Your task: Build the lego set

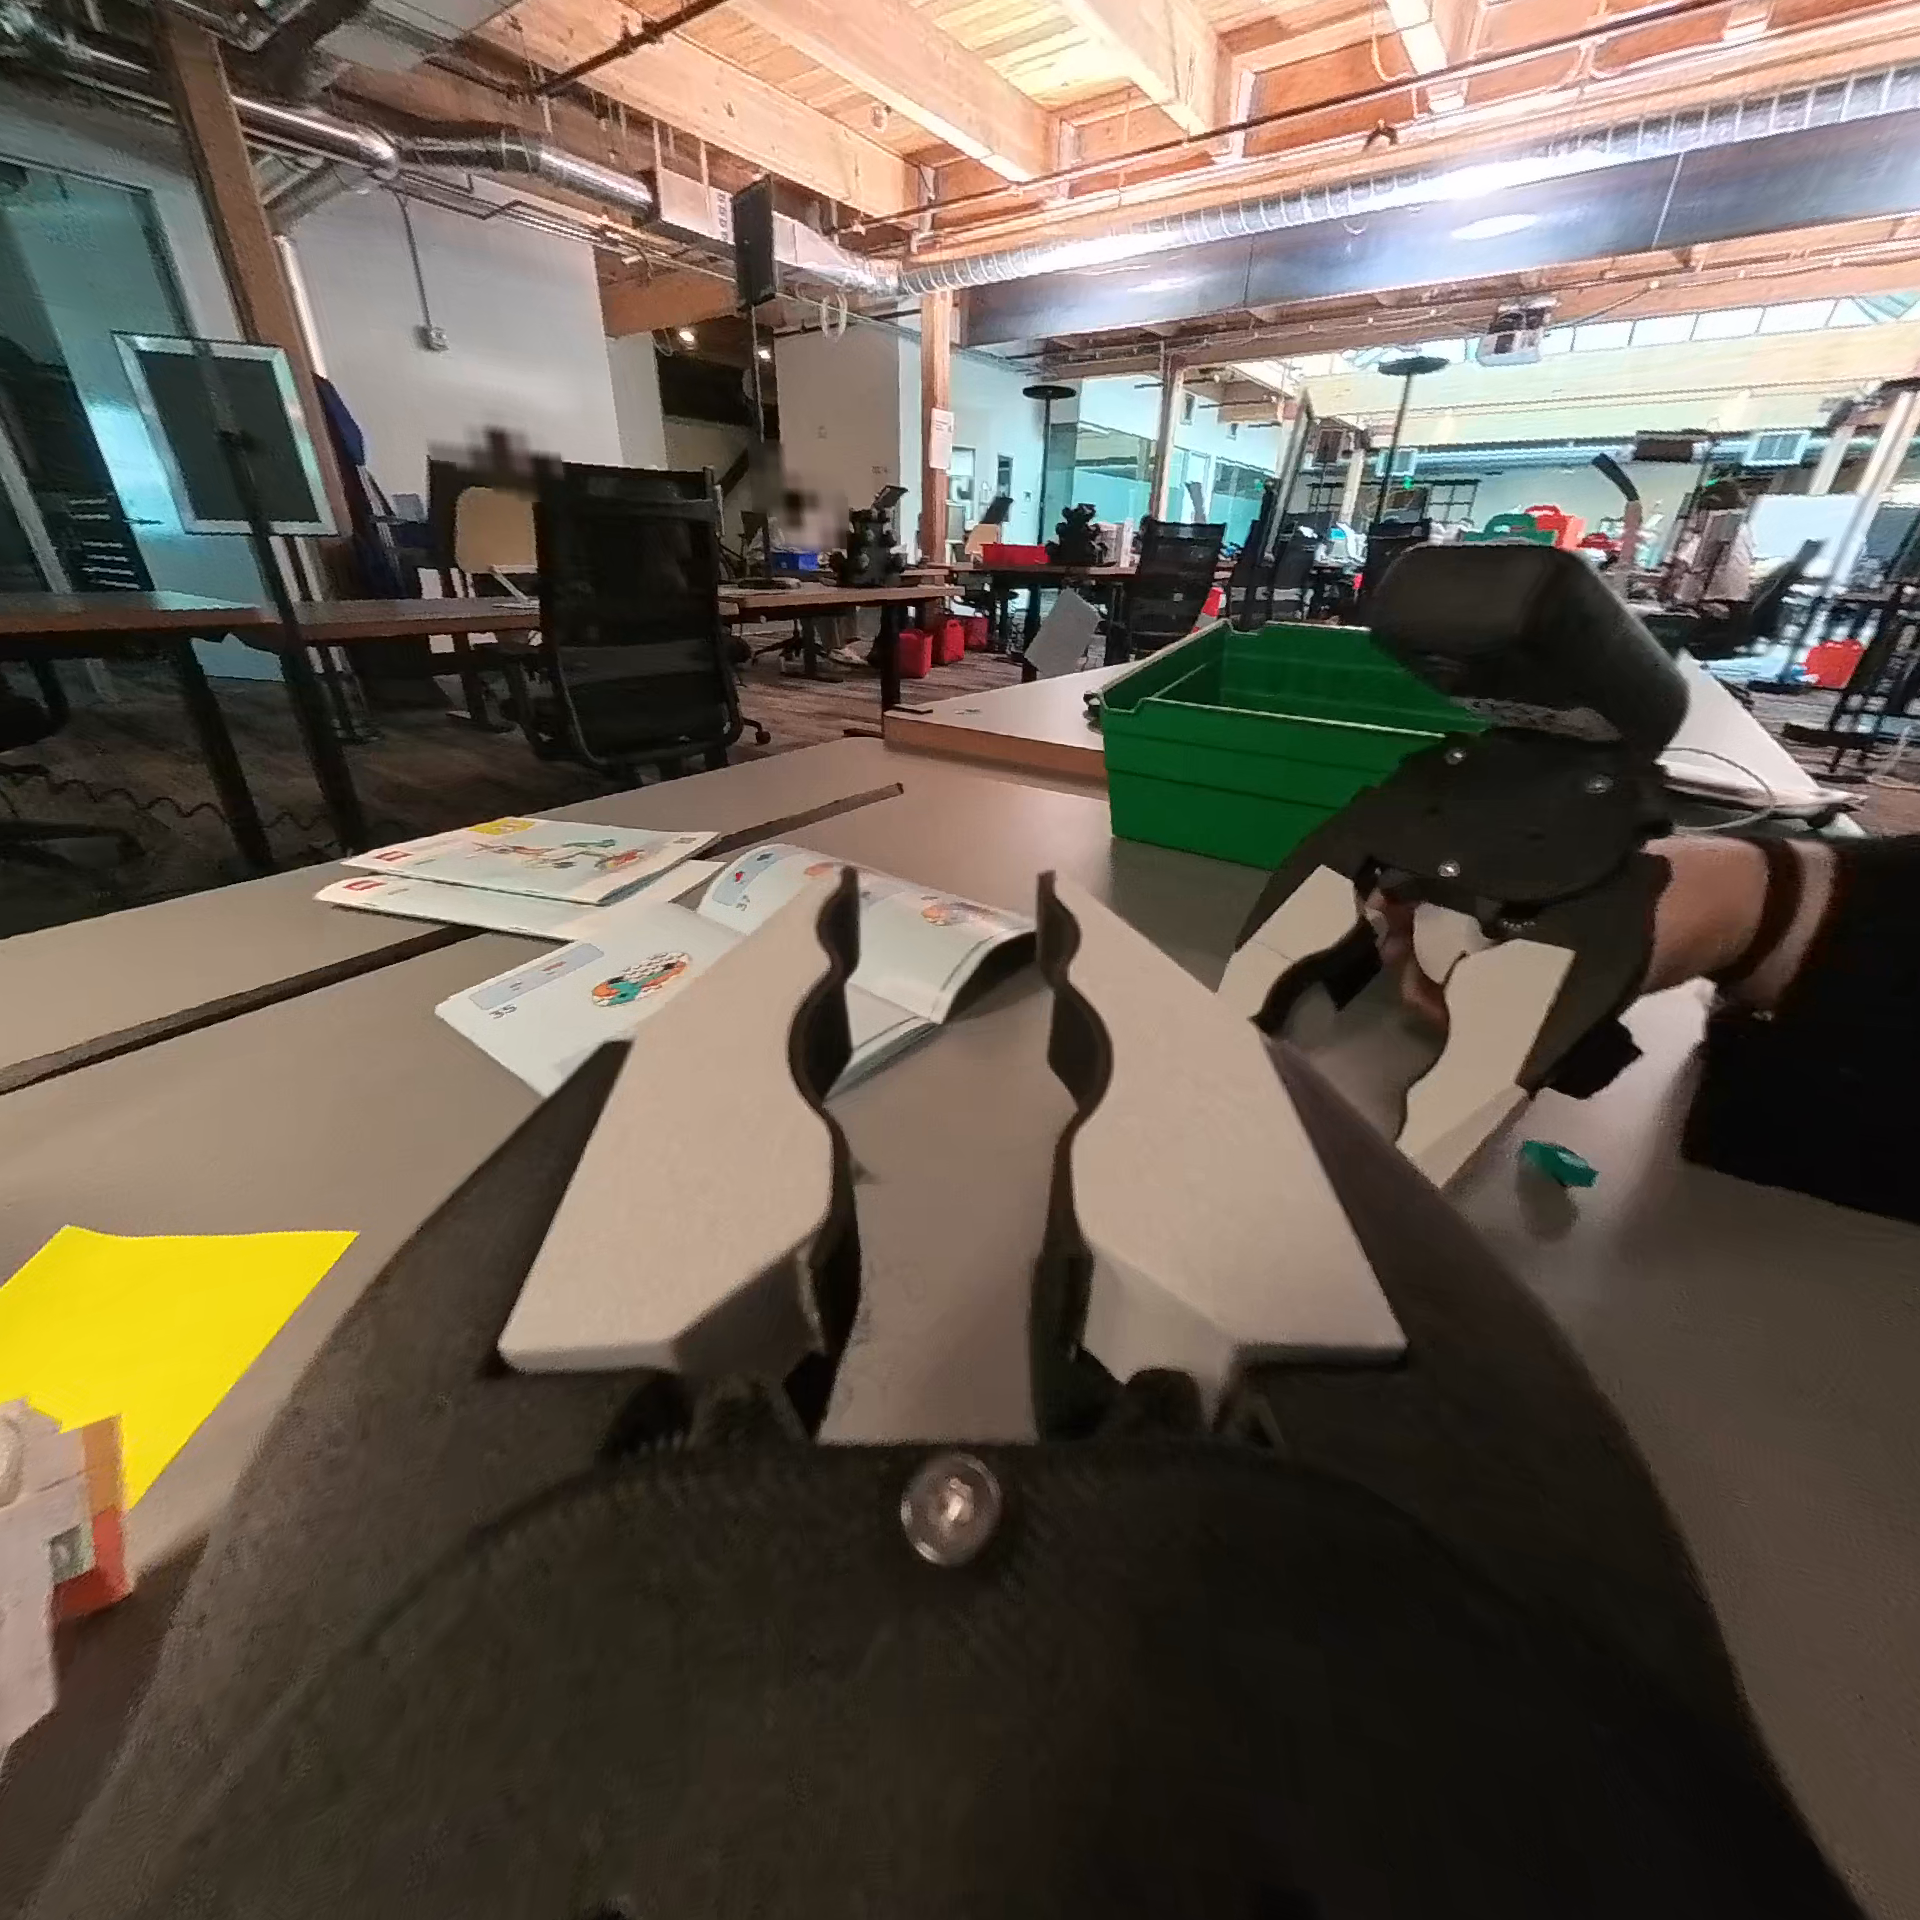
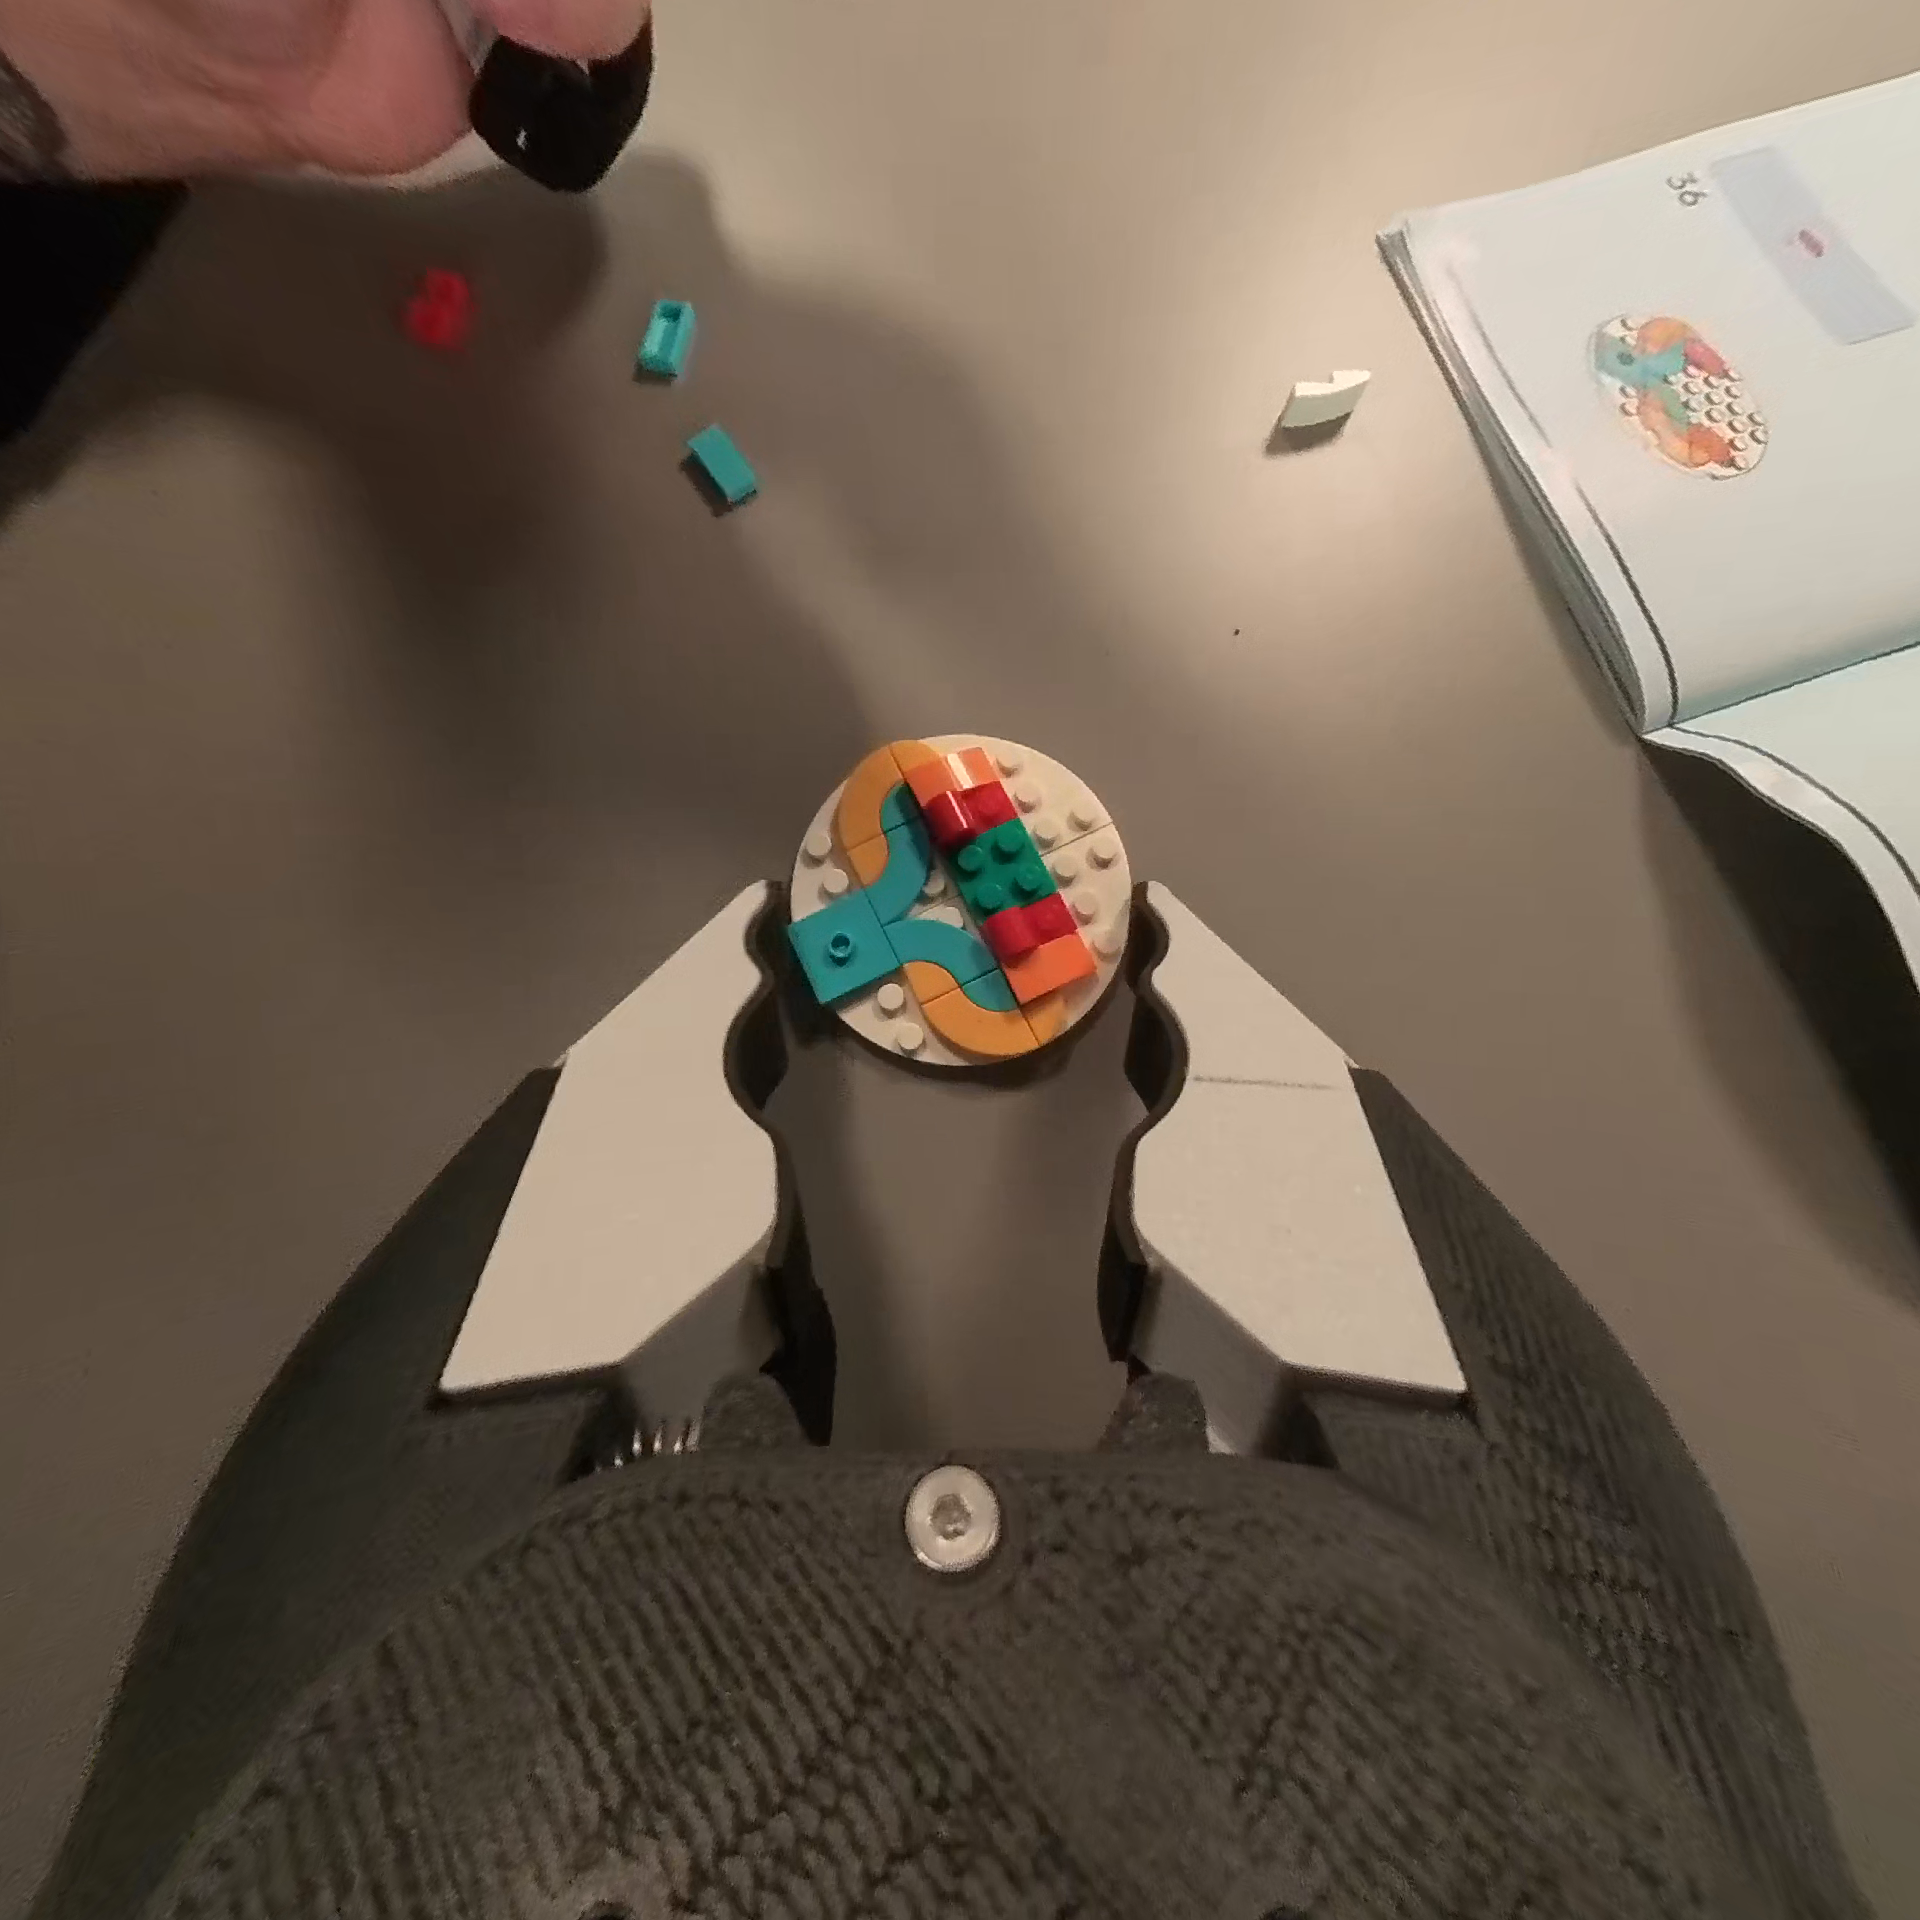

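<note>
In the right wrist view, my right gripper [image 2: 961, 899] points down at the grey table. Its jaws touch both sides of a round white lego plate [image 2: 1091, 862] that carries teal, yellow, orange, red and green pieces. Loose pieces lie beyond it: a red one [image 2: 438, 307], two teal ones [image 2: 665, 338] [image 2: 722, 465] and a white curved one [image 2: 1322, 403]. My left gripper [image 1: 943, 914] is open and empty above the table, aimed at an open instruction booklet [image 1: 914, 935]. The right gripper [image 1: 1397, 1039] shows to its right, with a teal piece [image 1: 1555, 1161] near it.
A green bin [image 1: 1247, 748] stands at the back right. Two closed booklets [image 1: 520, 868] lie to the left, with a yellow sheet [image 1: 145, 1340] and a small box [image 1: 62, 1538] at the near left. The open booklet [image 2: 1683, 416] lies right of the plate. A hand [image 2: 260, 73] is at top left. Across from one pair of fingers to the other is roughly 15 cm.
</note>
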A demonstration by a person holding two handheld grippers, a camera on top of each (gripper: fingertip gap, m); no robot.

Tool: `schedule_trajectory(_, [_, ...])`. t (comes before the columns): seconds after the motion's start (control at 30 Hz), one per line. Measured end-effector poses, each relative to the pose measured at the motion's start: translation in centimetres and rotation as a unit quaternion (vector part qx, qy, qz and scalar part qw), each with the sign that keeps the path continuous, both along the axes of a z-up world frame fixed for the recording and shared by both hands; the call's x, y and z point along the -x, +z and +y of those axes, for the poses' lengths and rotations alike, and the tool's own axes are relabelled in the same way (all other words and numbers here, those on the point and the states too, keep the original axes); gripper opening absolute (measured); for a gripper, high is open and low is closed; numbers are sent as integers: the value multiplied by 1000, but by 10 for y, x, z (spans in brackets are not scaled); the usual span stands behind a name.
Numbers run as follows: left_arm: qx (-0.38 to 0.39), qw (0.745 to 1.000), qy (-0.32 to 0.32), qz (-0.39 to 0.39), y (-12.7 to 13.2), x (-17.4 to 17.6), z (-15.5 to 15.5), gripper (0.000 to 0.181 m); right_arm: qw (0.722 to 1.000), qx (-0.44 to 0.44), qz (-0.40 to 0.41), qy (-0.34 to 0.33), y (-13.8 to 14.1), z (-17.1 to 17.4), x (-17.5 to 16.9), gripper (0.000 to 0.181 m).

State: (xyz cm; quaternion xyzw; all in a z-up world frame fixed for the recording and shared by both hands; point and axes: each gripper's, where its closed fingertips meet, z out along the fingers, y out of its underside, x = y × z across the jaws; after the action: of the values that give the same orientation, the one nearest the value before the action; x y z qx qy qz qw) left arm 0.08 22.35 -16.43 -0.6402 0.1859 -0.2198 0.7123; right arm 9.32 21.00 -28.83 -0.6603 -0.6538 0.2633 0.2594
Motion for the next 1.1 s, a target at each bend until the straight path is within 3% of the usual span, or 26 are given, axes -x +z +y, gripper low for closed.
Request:
schedule_trajectory(0.1, [-3,998,-67,20,-2,-21,-11,41,1000,-1,-9,2,0,-1,-1,63])
schedule_trajectory(0.17, [-11,976,-216,14,2,-54,-43,47,1000,0,-3,-2,2,0,-2,63])
schedule_trajectory(0.2, [1,966,-257,9,0,-63,-51,53,1000,1,6,-4,5,0,-2,63])
schedule_trajectory(0.27, [4,961,-270,54,-12,-73,-55,55,1000,1,28,-9,14,0,-2,63])
schedule_trajectory(0.33, [-18,958,-243,152,-29,-79,-54,57,999,3,52,-11,26,-1,-2,63])
schedule_trajectory(0.43, [-67,928,-159,330,-56,-81,-42,59,997,11,77,-11,43,-6,-1,63])
schedule_trajectory(0.53, [-150,850,-18,505,-67,-72,-20,47,997,10,79,-13,52,-9,-1,63])
schedule_trajectory(0.57, [-176,821,-7,543,-71,-75,-20,45,997,10,75,-15,53,-10,-1,63])
schedule_trajectory(0.6, [-192,804,-17,563,-76,-81,-24,42,997,9,71,-16,54,-10,-1,63])
schedule_trajectory(0.67, [-204,793,-24,573,-79,-88,-28,41,997,7,71,-16,56,-11,-1,63])
schedule_trajectory(0.87, [-240,788,7,567,-65,-87,-28,27,997,12,75,-13,60,-15,2,63])
schedule_trajectory(1.0, [-252,768,19,588,-65,-86,-28,14,997,13,76,-13,59,-16,3,63])
schedule_trajectory(1.1, [-241,771,20,589,-66,-85,-27,11,994,-4,101,-32,67,-10,-1,62])
